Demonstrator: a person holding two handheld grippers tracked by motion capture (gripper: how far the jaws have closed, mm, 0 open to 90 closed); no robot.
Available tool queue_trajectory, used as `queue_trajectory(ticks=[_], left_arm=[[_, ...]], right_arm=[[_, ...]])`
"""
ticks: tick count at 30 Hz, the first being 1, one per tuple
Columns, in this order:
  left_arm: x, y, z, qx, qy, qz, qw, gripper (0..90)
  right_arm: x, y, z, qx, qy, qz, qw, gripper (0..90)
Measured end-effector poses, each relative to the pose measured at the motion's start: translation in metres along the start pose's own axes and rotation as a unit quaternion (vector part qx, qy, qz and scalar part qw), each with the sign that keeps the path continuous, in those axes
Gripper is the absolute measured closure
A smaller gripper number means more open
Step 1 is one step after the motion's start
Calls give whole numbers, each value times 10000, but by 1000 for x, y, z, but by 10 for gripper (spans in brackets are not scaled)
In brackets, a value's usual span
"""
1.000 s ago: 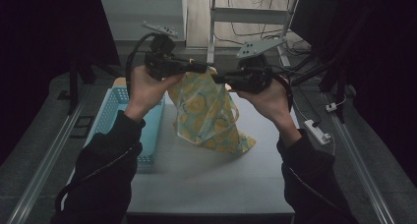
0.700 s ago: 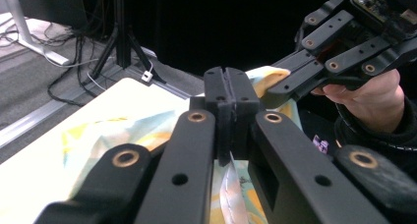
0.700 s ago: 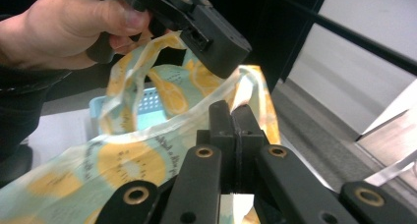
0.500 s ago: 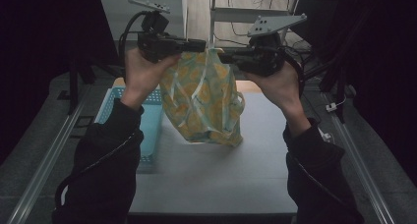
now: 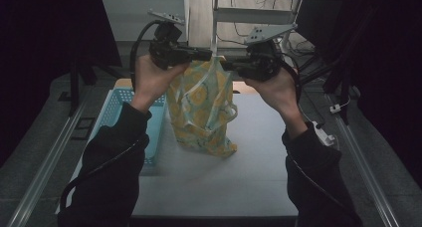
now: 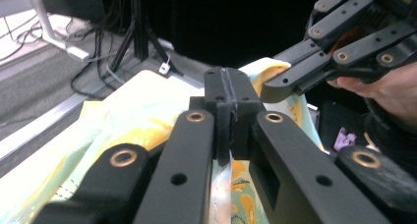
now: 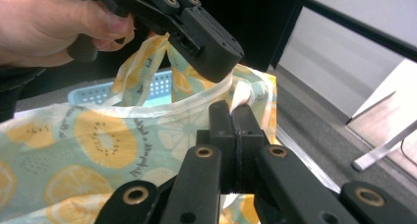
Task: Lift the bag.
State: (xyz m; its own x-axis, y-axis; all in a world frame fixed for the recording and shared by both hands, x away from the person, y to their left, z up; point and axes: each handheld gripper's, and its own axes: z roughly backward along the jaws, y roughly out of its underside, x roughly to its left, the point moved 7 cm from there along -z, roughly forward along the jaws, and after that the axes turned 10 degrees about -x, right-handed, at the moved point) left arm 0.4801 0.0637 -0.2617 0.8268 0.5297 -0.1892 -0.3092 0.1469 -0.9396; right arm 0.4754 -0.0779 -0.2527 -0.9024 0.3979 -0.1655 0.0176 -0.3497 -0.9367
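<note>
A thin bag (image 5: 203,107) printed with yellow lemon slices on pale teal hangs between both grippers above the white table (image 5: 259,167); its bottom corner rests on the tabletop. In the high view my left gripper (image 5: 208,54) pinches the bag's top edge from the left, and my right gripper (image 5: 225,65) pinches it from the right, close beside it. In the left gripper view its jaws (image 6: 227,103) are shut on the bag's rim (image 6: 123,121). In the right gripper view the jaws (image 7: 235,118) are shut on a fold of the bag (image 7: 88,140), just below the left gripper (image 7: 216,57).
A light blue slotted basket (image 5: 115,112) stands on the table's left side, right beside the bag. A small white device (image 5: 323,134) lies at the table's right edge. Metal rails run along both sides, and a shelf frame with cables stands behind.
Both grippers have risen with the bag and drawn closer together. The bag went from slumped and tilted on the table to hanging upright and stretched.
</note>
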Motion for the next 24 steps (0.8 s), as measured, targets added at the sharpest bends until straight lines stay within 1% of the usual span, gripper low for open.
queue_trajectory(ticks=[2,4,8,10,11,13,15,19,22,24], left_arm=[[2,5,-5,54,-4,-1,10000,882],[4,8,-7,57,1,-1,10000,881],[5,14,-9,127,-11,-4,9999,870],[4,15,-6,126,-37,-4,9999,806],[3,16,-5,135,-34,-22,9999,765],[2,19,-2,151,-50,-90,9998,718],[1,23,2,178,-157,-141,9996,640],[0,32,8,135,-286,-319,9990,523],[-1,39,11,127,-331,-460,9983,453],[-1,43,13,148,-397,-567,9975,395]], right_arm=[[-2,6,-3,56,11,-33,10000,900],[-4,12,-4,89,2,-85,9999,899],[-5,16,-4,115,-7,-125,9999,884],[-6,17,0,87,34,-103,9999,864],[-7,16,3,33,48,-139,9999,843],[-8,18,7,20,73,-171,9998,811],[-8,23,10,22,111,-170,9998,777],[-11,32,19,-91,180,-296,9994,703],[-12,36,25,-183,192,-379,9989,655],[-13,38,28,-204,217,-392,9988,625]])
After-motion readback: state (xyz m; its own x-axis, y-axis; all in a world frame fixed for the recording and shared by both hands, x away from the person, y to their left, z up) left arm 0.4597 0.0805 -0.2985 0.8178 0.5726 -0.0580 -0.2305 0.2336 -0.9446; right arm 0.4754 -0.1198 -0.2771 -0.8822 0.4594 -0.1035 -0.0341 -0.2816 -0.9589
